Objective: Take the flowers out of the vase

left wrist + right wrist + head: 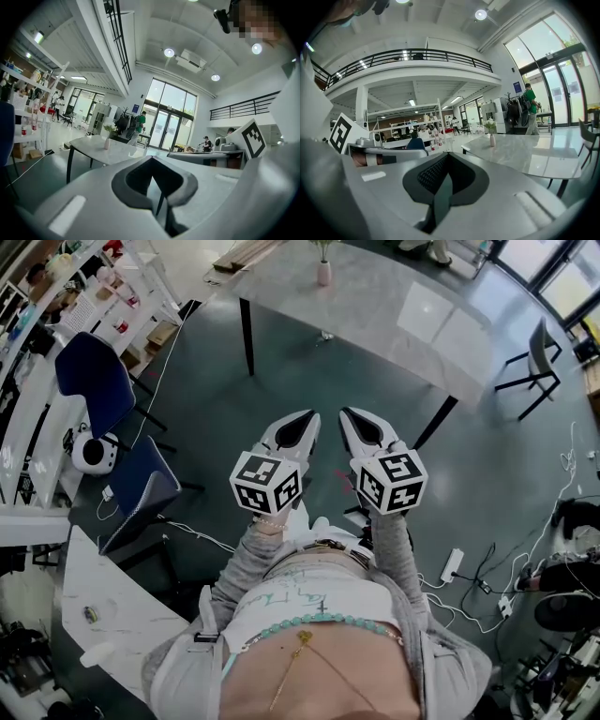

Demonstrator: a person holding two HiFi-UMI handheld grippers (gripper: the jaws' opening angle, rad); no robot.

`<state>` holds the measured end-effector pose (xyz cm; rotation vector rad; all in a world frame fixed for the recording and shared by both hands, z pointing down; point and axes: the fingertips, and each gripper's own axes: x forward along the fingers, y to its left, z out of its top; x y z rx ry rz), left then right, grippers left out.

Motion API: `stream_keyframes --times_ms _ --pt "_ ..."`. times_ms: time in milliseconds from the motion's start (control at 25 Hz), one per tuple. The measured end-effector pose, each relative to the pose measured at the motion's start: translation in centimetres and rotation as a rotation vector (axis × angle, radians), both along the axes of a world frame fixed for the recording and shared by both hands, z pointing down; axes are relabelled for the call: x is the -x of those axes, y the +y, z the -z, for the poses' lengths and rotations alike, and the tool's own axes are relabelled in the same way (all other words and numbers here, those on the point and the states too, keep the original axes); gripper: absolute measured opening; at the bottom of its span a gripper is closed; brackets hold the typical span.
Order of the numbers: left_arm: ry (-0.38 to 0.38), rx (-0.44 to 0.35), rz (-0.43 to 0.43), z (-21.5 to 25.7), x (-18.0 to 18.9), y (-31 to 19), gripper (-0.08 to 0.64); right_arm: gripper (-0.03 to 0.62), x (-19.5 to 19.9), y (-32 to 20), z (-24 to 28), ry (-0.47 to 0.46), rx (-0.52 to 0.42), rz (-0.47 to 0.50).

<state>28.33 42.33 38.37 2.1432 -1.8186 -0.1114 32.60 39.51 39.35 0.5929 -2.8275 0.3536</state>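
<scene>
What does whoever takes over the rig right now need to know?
Left gripper: jaws together, empty. Right gripper: jaws together, empty. Both are held side by side in front of the body, away from the table.
Vase stands upright on the table, flowers in it.
Done: nothing yet.
Left: walk up, open the jaws, grasp the flowers, lift them out.

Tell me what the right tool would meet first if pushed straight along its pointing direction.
Nothing close: open floor lies ahead of the right tool. Beyond, probably the end of the table, short of the vase; depth is unclear.
</scene>
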Motion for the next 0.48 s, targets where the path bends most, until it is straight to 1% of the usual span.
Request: stream_keyframes --times_ms 240,480 --pt "-0.005 0.015 -0.040 -0.4 2.1 -2.7 0.000 0.012 2.9 -2.1 -0.1 0.009 0.008 0.018" --pt "-0.003 0.027 -0.053 -0.7 5.3 -5.3 0.000 0.012 5.8 -4.6 0.0 0.015 0.005 0.006"
